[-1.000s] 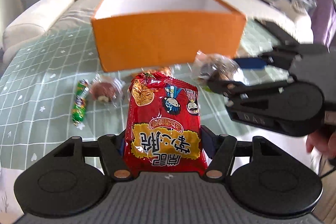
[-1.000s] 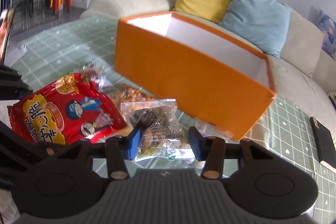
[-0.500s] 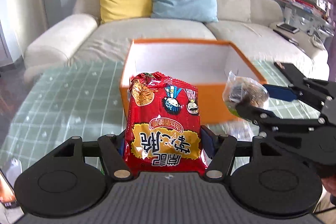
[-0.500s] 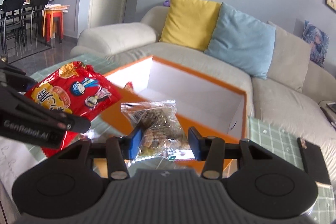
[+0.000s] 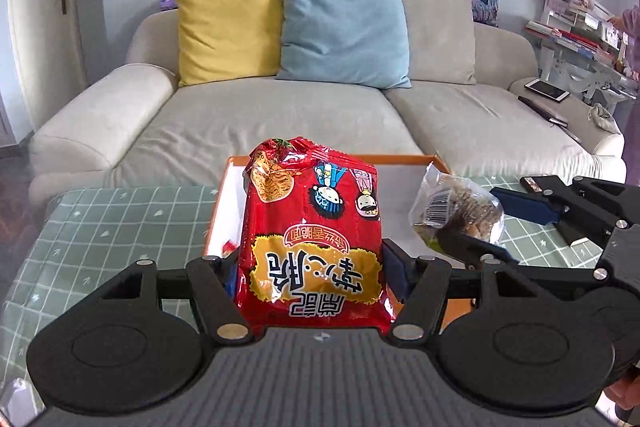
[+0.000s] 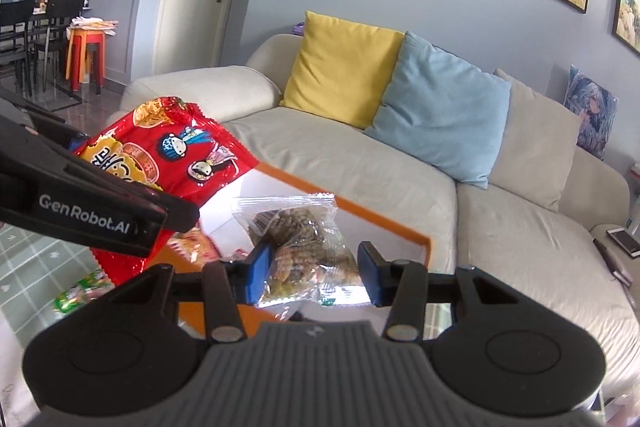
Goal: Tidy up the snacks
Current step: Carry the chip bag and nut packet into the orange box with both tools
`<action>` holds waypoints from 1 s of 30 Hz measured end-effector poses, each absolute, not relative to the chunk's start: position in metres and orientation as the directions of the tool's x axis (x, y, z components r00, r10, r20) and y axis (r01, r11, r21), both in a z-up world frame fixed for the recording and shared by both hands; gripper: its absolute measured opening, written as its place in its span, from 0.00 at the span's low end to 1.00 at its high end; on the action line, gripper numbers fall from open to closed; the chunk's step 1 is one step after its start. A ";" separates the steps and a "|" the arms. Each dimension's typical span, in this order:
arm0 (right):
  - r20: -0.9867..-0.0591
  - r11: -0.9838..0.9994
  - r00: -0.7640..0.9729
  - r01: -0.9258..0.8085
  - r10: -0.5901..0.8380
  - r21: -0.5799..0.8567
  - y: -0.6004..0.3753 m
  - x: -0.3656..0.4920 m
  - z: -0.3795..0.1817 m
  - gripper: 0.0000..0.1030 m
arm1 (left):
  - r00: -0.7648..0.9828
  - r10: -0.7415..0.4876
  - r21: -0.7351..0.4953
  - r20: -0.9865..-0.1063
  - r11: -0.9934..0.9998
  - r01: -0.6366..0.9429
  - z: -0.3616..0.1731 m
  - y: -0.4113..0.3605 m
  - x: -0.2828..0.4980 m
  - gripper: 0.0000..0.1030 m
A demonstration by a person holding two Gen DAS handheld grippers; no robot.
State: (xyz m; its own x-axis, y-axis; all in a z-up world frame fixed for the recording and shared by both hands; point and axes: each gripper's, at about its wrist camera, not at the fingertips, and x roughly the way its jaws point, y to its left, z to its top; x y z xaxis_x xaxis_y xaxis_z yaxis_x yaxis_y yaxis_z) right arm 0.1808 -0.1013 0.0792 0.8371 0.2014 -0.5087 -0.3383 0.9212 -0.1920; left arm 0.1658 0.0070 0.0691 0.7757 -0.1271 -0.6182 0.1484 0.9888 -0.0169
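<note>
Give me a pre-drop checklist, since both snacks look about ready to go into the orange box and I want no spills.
1. Left gripper clamps the red noodle packet: ok.
2. Right gripper clamps the clear plastic biscuit bag: ok.
3. Orange cardboard box open on top: ok.
4. Both snacks over the box opening: cannot tell.
5. Free space on the box floor, where some snacks already lie: cannot tell.
</note>
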 end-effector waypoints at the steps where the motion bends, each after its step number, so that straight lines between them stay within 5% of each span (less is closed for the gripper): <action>1: -0.512 0.921 0.836 -0.336 0.195 -0.198 -0.102 0.187 0.079 0.44 | 0.775 -0.123 -0.008 -0.620 0.989 0.150 0.068 0.004 0.171 0.72; 17: -0.707 0.938 0.701 -0.301 0.094 -0.173 -0.113 0.266 0.026 0.43 | 0.662 -0.072 0.040 -0.746 0.987 0.153 0.015 -0.020 0.238 0.72; 30: -0.758 0.930 0.644 -0.334 0.104 -0.156 -0.104 0.282 -0.001 0.43 | 0.624 -0.026 0.048 -0.781 0.994 0.102 -0.003 -0.013 0.260 0.71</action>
State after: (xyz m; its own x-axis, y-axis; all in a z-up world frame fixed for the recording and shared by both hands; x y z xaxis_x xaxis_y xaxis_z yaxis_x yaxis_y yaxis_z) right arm 0.2825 -0.1040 -0.0007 0.6436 0.1039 -0.7583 -0.3336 0.9298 -0.1558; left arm 0.2598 -0.0133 -0.0034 0.6243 -0.0265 -0.7808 0.1015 0.9937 0.0475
